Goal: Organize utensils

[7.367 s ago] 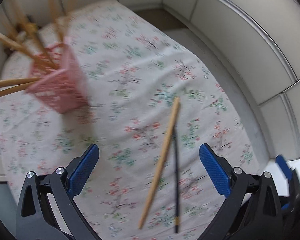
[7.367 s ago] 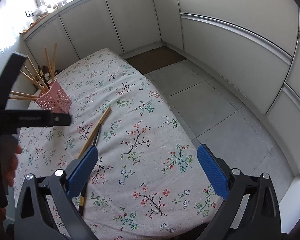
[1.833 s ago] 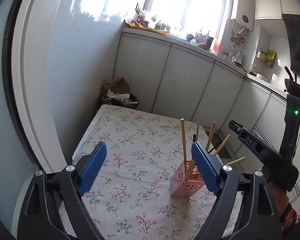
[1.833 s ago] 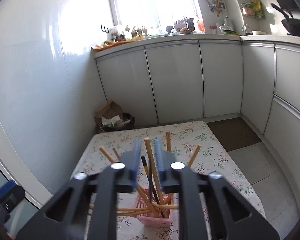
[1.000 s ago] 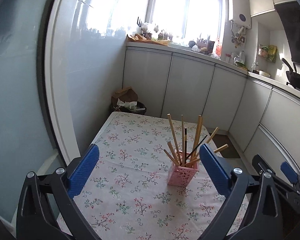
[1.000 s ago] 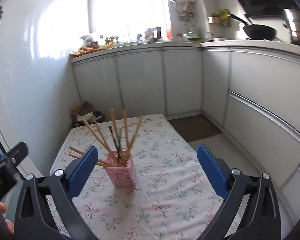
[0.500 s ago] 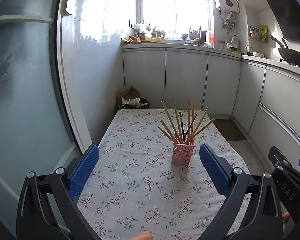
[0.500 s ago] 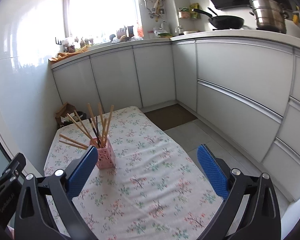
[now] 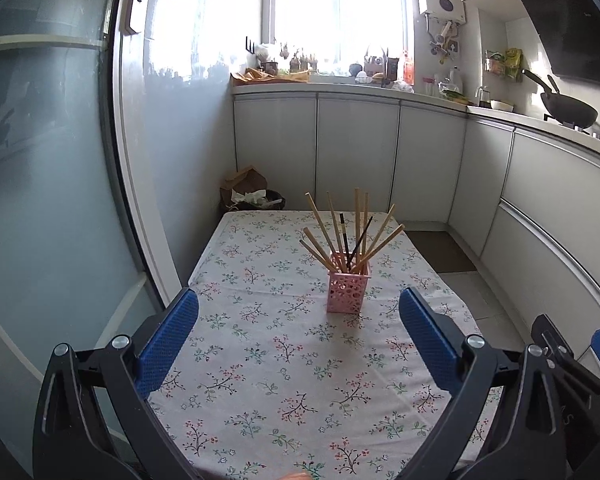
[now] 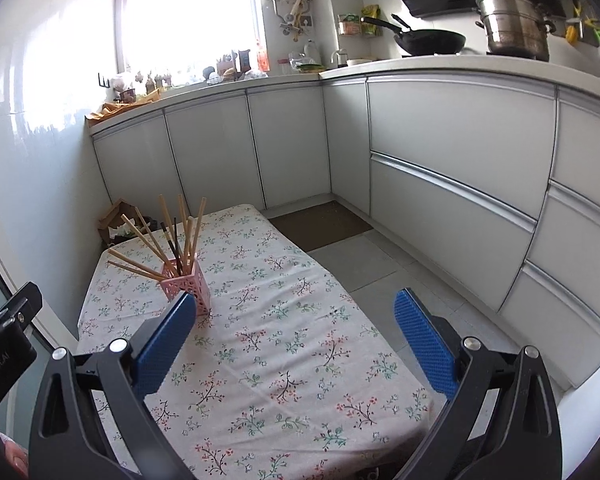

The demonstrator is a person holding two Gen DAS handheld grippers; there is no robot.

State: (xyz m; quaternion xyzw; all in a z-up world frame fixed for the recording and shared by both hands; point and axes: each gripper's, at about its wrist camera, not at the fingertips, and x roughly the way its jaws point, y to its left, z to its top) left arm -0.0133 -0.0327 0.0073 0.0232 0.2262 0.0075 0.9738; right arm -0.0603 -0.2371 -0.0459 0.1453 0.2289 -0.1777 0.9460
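Note:
A pink perforated holder [image 9: 348,294] stands upright on the floral tablecloth [image 9: 260,344], with several wooden chopsticks [image 9: 356,228] and dark ones fanned out of its top. It also shows in the right wrist view [image 10: 187,287], left of centre, its chopsticks [image 10: 172,236] leaning left. My left gripper [image 9: 298,334] is open and empty, well back from the holder over the table's near end. My right gripper [image 10: 296,334] is open and empty, to the right of the holder and nearer than it.
Grey kitchen cabinets [image 10: 440,148] run along the back and right walls. A glass door [image 9: 52,184] stands left of the table. A bin with a paper bag [image 9: 252,194] sits behind the table. A brown mat [image 10: 320,224] lies on the tiled floor at right.
Both grippers have pulled back and away from the holder, which now looks smaller and farther. The right gripper, shut on chopsticks over the holder earlier, is open and empty.

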